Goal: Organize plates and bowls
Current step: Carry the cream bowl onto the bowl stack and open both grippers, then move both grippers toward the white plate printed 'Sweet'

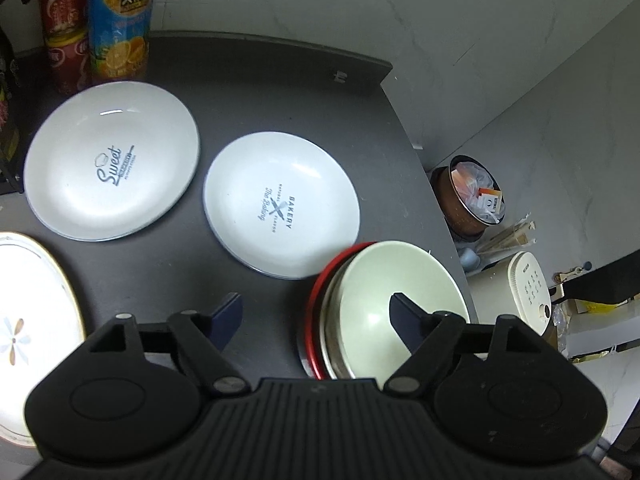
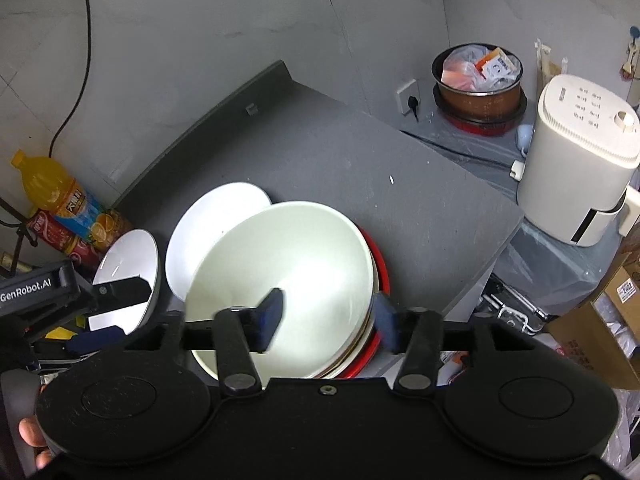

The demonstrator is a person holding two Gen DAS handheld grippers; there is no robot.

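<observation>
Two white round plates lie on the dark table (image 1: 256,80): one printed "Sweet" (image 1: 112,160), one printed "Bakery" (image 1: 280,204). An oval gold-rimmed plate (image 1: 32,320) lies at the left edge. At the table's right edge a pale green bowl (image 1: 400,300) is nested in a stack with a red bowl (image 1: 316,304). My left gripper (image 1: 318,320) hovers open, its right finger over the pale bowl. My right gripper (image 2: 328,316) is open astride the pale bowl's (image 2: 288,264) near rim, one finger inside and one outside. The left gripper (image 2: 128,310) also shows at the left of the right wrist view.
An orange juice bottle (image 1: 120,20) and a red bottle (image 1: 64,24) stand at the table's back left. Beyond the right edge are a pot holding a rubbish bag (image 2: 480,80), a cream appliance (image 2: 580,160) and a cardboard box (image 2: 608,320). A hand (image 2: 28,436) shows at bottom left.
</observation>
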